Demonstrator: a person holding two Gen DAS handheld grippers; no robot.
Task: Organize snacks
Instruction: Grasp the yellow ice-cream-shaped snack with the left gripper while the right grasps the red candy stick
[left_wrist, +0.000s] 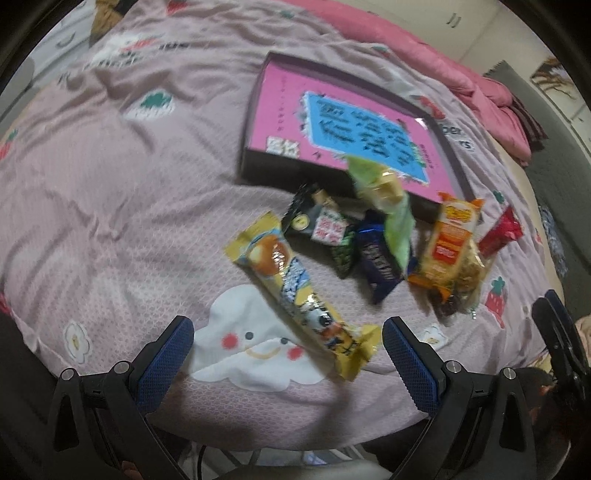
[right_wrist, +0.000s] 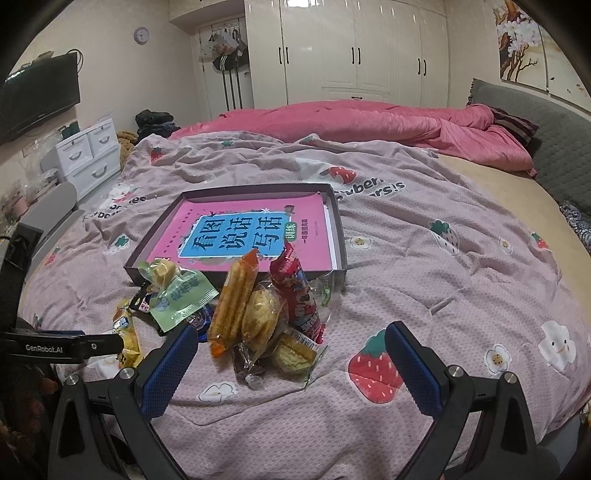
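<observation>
While the left claw (left_wrist: 288, 345) hovers wide open and empty over the near end of a yellow snack bar (left_wrist: 301, 291), the right claw (right_wrist: 291, 354) gapes just as wide, holding nothing, before the snack pile (right_wrist: 255, 314). All packets lie on the bed's pink quilt (right_wrist: 424, 266), just beside a dark shallow box (right_wrist: 338, 218) that contains a pink book (right_wrist: 255, 232).

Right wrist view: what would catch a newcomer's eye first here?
First comes the shallow dark box lying open on the strawberry-print quilt, with a pink and blue book flat inside it. Just in front of its near wall sits a loose heap of snack packets, among them an orange cracker pack and a red packet. Both grippers, left and right, are open and holding nothing.
</observation>
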